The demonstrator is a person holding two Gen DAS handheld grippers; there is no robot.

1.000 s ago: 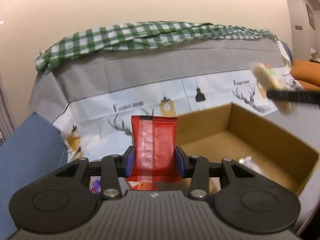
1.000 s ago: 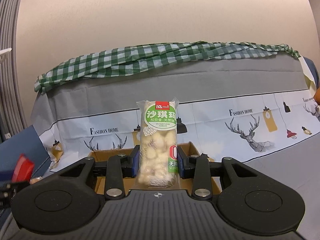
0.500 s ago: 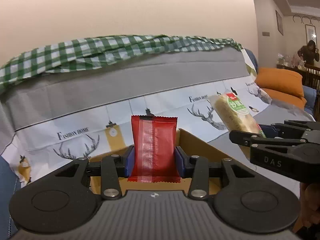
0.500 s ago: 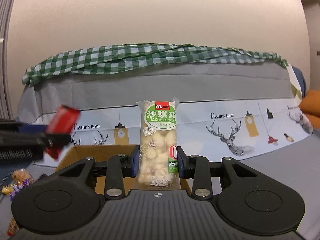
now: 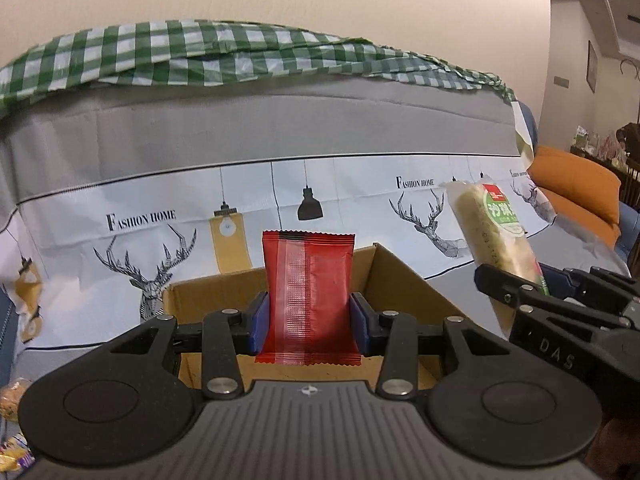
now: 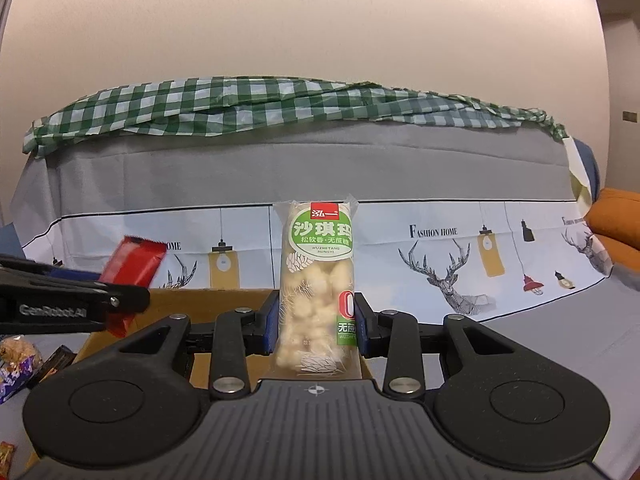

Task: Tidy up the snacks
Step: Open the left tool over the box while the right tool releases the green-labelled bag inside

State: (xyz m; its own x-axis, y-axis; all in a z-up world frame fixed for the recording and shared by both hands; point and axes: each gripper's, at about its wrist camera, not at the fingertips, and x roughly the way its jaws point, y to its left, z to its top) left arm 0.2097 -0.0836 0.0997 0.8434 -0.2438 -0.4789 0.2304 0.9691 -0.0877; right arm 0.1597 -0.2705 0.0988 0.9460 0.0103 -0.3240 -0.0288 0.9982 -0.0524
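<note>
While both sets of jaws are clamping their snacks, the left gripper [image 5: 308, 318] is pinching a red packet [image 5: 308, 296] upright between its blue pads, closed only to the packet's width. The right gripper [image 6: 316, 326] is squeezing a clear green-labelled pastry pack [image 6: 318, 280] the same way, standing tall. Just behind both, the open cardboard box [image 5: 404, 280] is sitting on the covered sofa, and it is now lining up dead centre under the left jaws, where a second ago it lay off to the right. The left gripper is swinging in beside the right one, which is barely shifting. 2 snacks are poised above the box; I reckon both are about to go in. Loose snacks [image 6: 16, 364] are waiting at lower left.
</note>
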